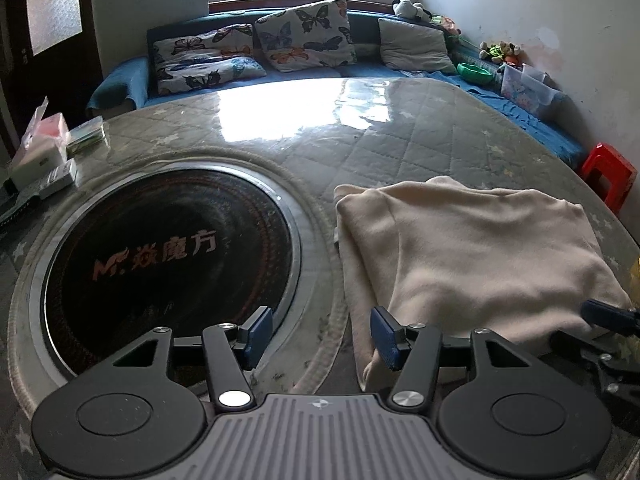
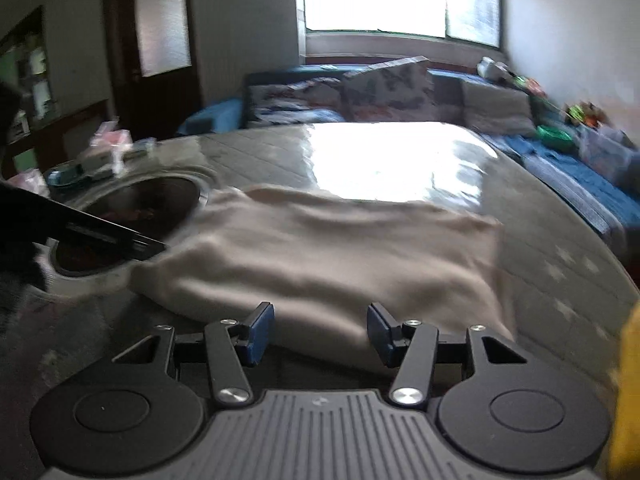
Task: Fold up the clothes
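Observation:
A cream garment lies folded on the right half of the quilted round table; in the blurred right wrist view the garment spreads across the middle. My left gripper is open at the garment's near left corner. Its right pad lies against the cloth edge and bare table shows between the fingers. My right gripper is open over the garment's near edge, with cloth just beyond its pads. The other tool's tip rests at the garment's near right. The left tool shows dark at the left.
A round black cooktop is set into the table left of the garment. Boxes and tissue packs crowd the far left rim. A sofa with cushions runs behind, a red stool stands at the right, and something yellow is at the edge.

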Demonstrator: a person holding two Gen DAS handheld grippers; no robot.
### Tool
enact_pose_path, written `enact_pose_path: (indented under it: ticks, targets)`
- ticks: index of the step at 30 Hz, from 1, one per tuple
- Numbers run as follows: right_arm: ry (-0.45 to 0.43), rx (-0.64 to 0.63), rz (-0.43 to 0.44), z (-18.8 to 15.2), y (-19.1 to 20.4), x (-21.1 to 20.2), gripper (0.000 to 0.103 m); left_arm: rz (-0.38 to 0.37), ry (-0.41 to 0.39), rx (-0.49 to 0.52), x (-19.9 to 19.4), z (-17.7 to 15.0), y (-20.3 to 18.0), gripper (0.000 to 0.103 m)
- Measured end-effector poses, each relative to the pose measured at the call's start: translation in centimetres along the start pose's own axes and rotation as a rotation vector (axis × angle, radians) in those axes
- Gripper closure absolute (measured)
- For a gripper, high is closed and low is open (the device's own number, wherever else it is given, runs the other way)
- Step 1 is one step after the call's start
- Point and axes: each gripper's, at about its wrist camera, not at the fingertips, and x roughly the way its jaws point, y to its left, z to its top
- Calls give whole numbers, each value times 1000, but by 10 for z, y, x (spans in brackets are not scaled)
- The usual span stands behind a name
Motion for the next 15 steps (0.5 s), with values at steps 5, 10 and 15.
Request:
enact_pose_path:
  ticks: [5,10,15]
  targets:
    - [-20,50,-31,-7,-16,-13,51,-7,-13,-7,-6,-3,0,45]
    - [-13,74,-58,-13,-20,-9,50,18,-5,11,-3,-8,-1,45]
    - [-23,76,-44,-14,-15,-14,47,13,-9,2,-11,-11,4,45]
